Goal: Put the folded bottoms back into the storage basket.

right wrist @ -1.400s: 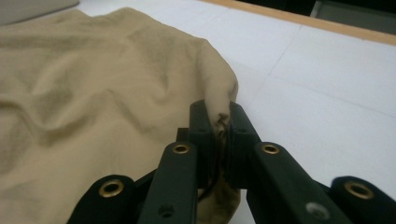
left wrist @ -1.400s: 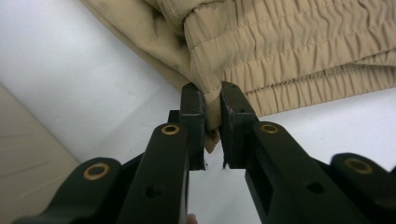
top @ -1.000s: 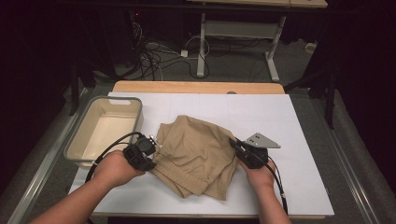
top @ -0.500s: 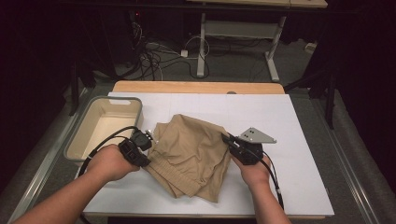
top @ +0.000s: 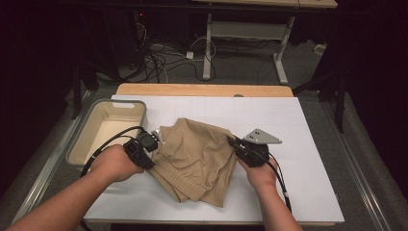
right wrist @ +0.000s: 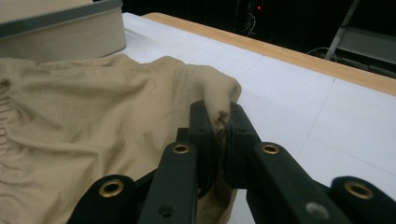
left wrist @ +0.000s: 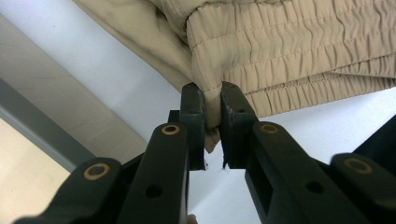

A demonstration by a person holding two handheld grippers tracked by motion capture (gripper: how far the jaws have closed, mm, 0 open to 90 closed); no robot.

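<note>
I am holding a crumpled tan cotton garment with a gathered elastic waistband (top: pixel 196 161) that is lying folded in the middle of the white table top (top: pixel 308 130), beside the beige plastic bin (top: pixel 108 126). My left gripper (left wrist: pixel 212 122) is pinching the ribbed waistband edge; my right gripper (right wrist: pixel 219 119) is clamping a smooth, wrinkled fold at the opposite side.

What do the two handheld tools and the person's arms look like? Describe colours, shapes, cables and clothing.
Both tools, left and right, are black with two flat jaws and brass-coloured rivets. A black cable trails from each. The right one carries a grey three-cornered plate. The forearms are bare, with no sleeves in sight.
</note>
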